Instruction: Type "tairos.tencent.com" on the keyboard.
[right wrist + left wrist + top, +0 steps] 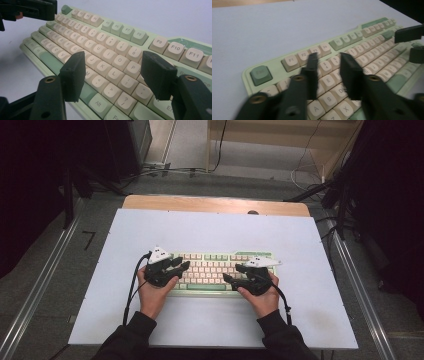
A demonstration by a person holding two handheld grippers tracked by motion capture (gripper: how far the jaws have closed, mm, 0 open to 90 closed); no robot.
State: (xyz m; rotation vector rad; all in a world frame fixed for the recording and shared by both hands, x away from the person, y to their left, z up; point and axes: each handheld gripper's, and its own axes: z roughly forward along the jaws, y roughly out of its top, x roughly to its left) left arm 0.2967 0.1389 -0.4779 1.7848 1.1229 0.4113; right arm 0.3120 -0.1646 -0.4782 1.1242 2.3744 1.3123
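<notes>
both tongs [182,265] [231,272] hover apart over the keyboard [215,267].

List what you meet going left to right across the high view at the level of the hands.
White table mat → left gripper held in the left hand → keyboard → right gripper held in the right hand → white table mat again.

From my remote seat I see a pale green keyboard [220,270] with cream keycaps, darker green Esc, function and modifier keys, and grey lettering. It sits on a light blue-white mat [210,227] over a tan wooden table [215,203]. My left gripper [181,264] and right gripper [234,273] are black with brass-coloured screw heads and pale grey top plates, and the sleeves [129,340] are black.
</notes>
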